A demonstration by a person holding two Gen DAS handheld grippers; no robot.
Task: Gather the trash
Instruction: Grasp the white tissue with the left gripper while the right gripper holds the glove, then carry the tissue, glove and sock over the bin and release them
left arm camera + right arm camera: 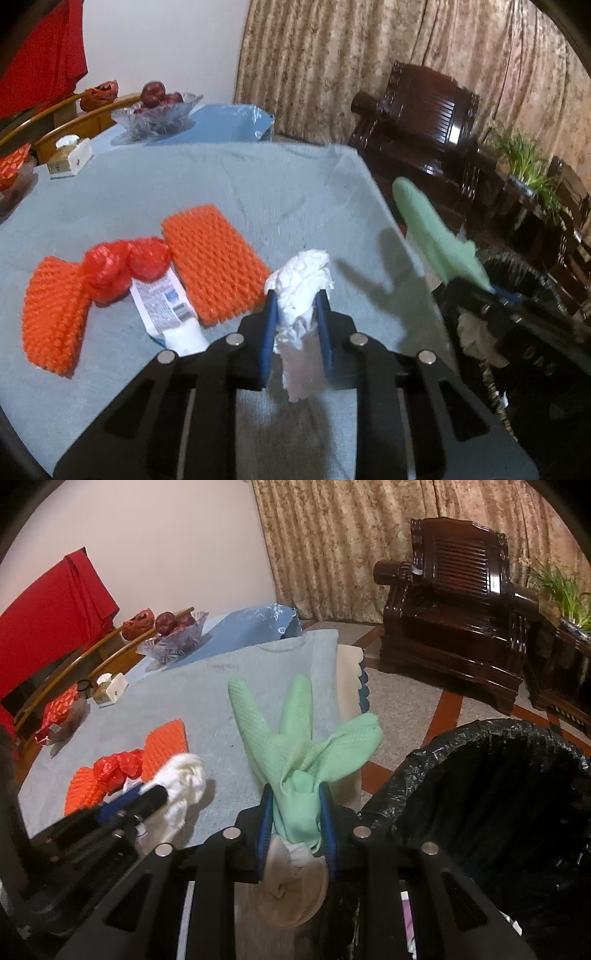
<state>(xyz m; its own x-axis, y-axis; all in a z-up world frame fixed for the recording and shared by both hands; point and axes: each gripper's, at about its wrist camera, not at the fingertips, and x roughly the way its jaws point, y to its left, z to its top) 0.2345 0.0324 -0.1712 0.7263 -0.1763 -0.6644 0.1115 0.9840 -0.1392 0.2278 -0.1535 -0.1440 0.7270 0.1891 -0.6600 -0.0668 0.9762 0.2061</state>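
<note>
Your left gripper is clenched on a crumpled white tissue wad, held above the blue-grey terry tablecloth. Left of the wad lie a white tube with an unreadable printed label, two orange foam-net sleeves and a crinkled red plastic bag. Your right gripper grips a textured mint rubber glove, just left of the black-lined bin. Beyond: dark carved wooden armchair, beige patterned curtains.
</note>
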